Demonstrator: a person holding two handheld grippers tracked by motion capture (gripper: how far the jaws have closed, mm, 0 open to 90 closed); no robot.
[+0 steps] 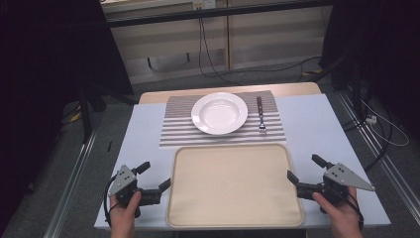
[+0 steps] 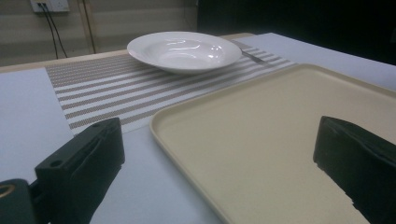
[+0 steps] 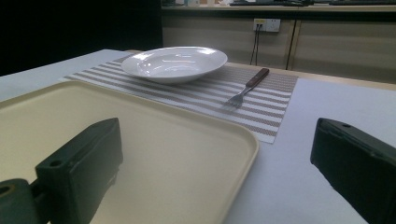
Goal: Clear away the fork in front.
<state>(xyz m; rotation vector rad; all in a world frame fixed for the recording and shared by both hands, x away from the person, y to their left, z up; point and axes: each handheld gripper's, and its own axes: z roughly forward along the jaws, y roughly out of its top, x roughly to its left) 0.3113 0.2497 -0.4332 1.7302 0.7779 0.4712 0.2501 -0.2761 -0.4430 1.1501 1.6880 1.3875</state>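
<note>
A beige tray (image 1: 233, 186) lies empty at the table's near edge, its rim (image 2: 187, 140) and corner (image 3: 243, 140) seen low from both gripper views. Behind it a white deep plate (image 1: 219, 112) (image 2: 184, 50) (image 3: 173, 63) rests on a striped placemat (image 1: 178, 130). A fork (image 1: 260, 116) (image 3: 246, 87) with a dark handle lies on the mat to the plate's right. My left gripper (image 1: 154, 176) (image 2: 219, 168) is open beside the tray's left rim. My right gripper (image 1: 305, 168) (image 3: 215, 168) is open beside the tray's right rim. Neither one holds anything.
The white table (image 1: 317, 129) has bare strips left and right of the mat. Beyond its far edge are cables (image 1: 208, 54) on the floor and a wall with sockets (image 3: 266, 24). Metal rails (image 1: 74, 168) run along the floor on both sides.
</note>
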